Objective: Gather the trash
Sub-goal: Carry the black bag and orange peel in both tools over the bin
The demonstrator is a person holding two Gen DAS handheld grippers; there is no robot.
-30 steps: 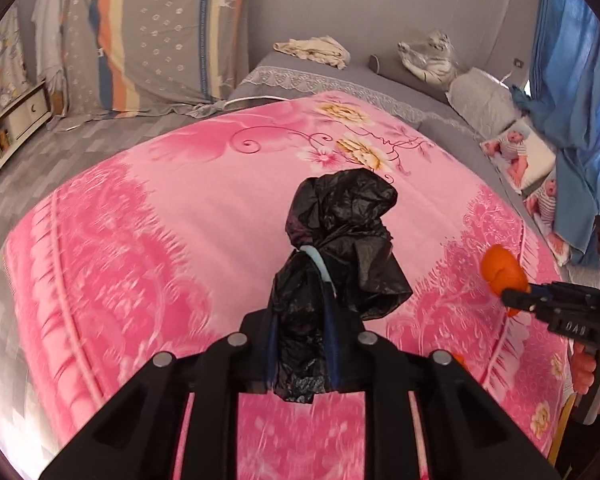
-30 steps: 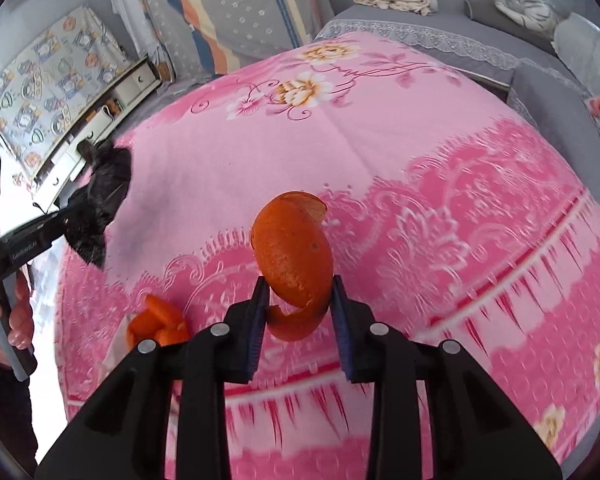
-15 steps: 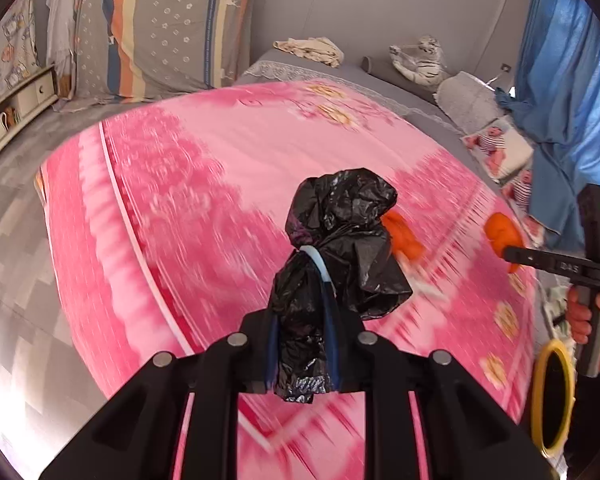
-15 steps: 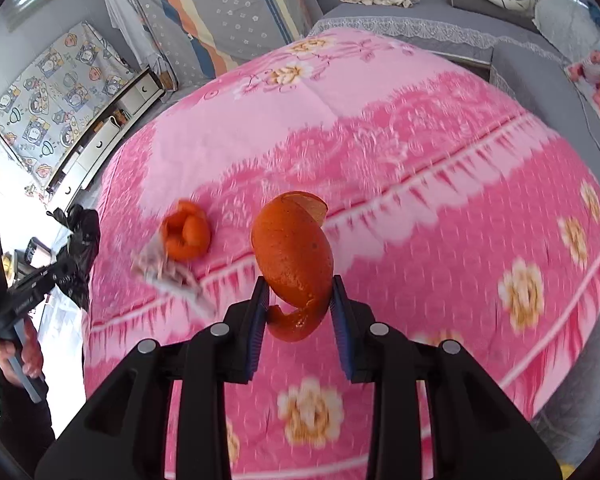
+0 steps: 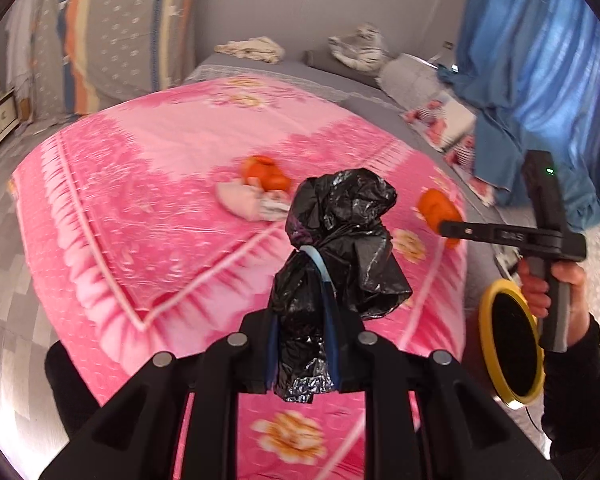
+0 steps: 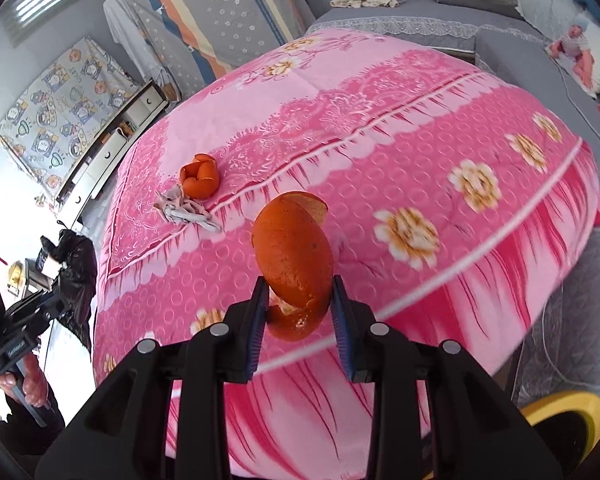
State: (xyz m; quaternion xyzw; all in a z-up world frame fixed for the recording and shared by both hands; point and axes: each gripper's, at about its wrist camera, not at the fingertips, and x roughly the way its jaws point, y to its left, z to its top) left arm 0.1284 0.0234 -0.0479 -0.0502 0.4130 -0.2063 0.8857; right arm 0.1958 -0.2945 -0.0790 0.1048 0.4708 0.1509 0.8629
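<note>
My left gripper (image 5: 302, 344) is shut on a crumpled black plastic bag (image 5: 340, 240), held in the air off the bed's near edge. My right gripper (image 6: 300, 312) is shut on a curled orange peel (image 6: 294, 264), also off the bed; the left wrist view shows it (image 5: 444, 226) at the right with the peel (image 5: 434, 210). A second orange peel (image 6: 200, 178) and a crumpled tissue (image 6: 184, 212) lie on the pink floral blanket (image 6: 380, 140). They also show in the left wrist view, the peel (image 5: 264, 172) and the tissue (image 5: 248, 202).
A yellow-rimmed trash bin with a black inside (image 5: 510, 354) stands on the floor at the bed's corner, below my right gripper; its rim shows in the right wrist view (image 6: 564, 408). Pillows, a blue curtain (image 5: 540, 60) and a drawer cabinet (image 6: 112, 148) surround the bed.
Both grippers have pulled back from the bed with their loads still held. The bed's edge, the second peel, the tissue and the yellow bin have come into view.
</note>
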